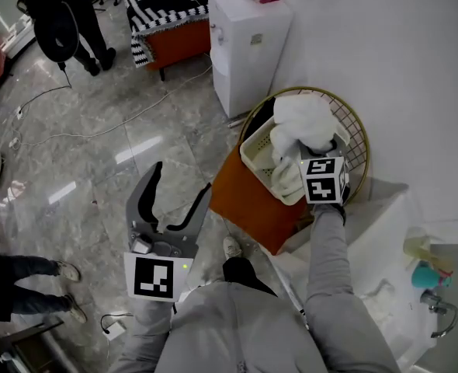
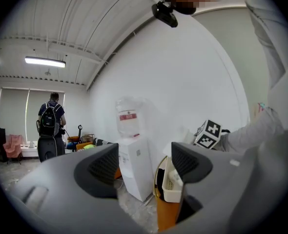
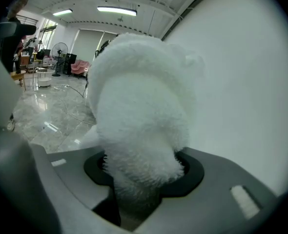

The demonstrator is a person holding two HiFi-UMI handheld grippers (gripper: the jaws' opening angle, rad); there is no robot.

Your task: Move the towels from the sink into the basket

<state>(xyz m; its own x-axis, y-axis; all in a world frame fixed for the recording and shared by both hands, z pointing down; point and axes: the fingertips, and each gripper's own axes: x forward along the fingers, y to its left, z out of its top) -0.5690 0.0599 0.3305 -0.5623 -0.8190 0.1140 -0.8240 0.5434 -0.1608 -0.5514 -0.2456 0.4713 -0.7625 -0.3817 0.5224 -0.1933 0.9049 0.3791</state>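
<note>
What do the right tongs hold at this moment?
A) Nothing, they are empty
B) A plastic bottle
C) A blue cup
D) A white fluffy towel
D: in the right gripper view the right tongs are closed on a white fluffy towel, and the head view shows it over the cream basket.

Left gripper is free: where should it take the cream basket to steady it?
Probably the cream basket's bare left rim, from above, jaws astride the thin wall. The right gripper with its white towel crowds the far end, and the open left gripper is on that side.
</note>
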